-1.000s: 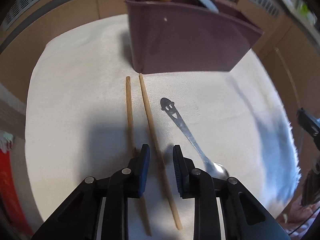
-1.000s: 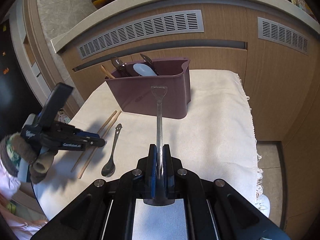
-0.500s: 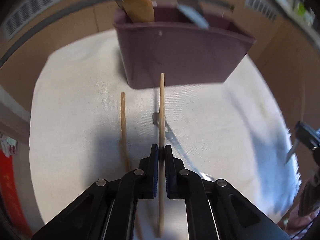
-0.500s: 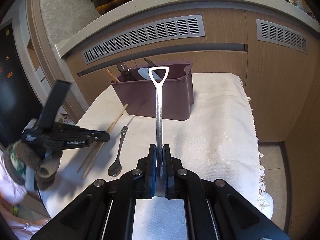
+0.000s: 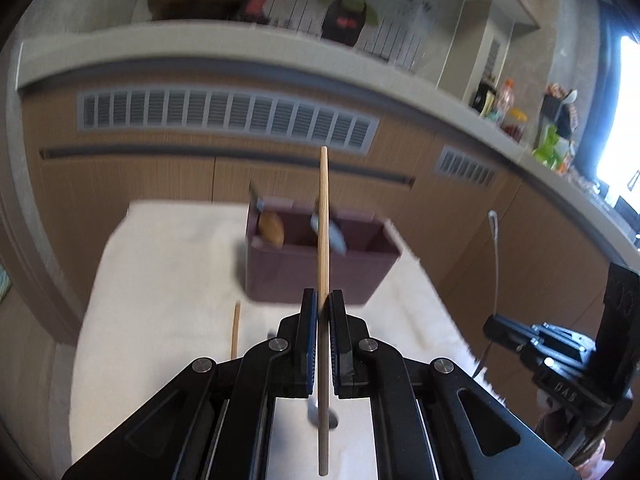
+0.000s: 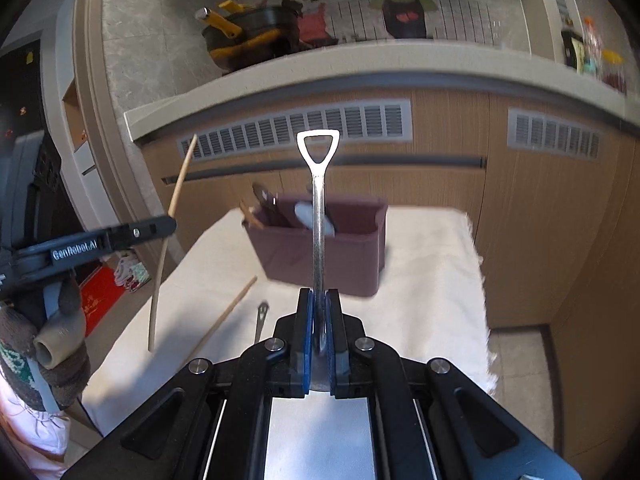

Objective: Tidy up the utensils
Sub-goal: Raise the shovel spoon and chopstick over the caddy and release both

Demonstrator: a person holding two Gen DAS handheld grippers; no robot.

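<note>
My left gripper point(image 5: 323, 300) is shut on a wooden chopstick point(image 5: 323, 216) and holds it upright, well above the cloth; it also shows in the right wrist view point(image 6: 170, 226). My right gripper point(image 6: 319, 300) is shut on a metal utensil with a triangular loop handle point(image 6: 318, 200), held upright. The maroon utensil holder point(image 5: 320, 268) stands at the far side of the cloth point(image 6: 420, 280) with several utensils in it. A second chopstick point(image 6: 226, 312) and a metal spoon point(image 6: 261, 320) lie on the cloth.
The white cloth covers a small table in front of wooden cabinets with vent grilles point(image 6: 304, 128). A counter point(image 6: 360, 64) with a pot runs above. The floor drops off right of the table point(image 6: 520, 360).
My left gripper has lifted the chopstick off the cloth and tilted up to face the cabinets. My right gripper has risen with the metal utensil.
</note>
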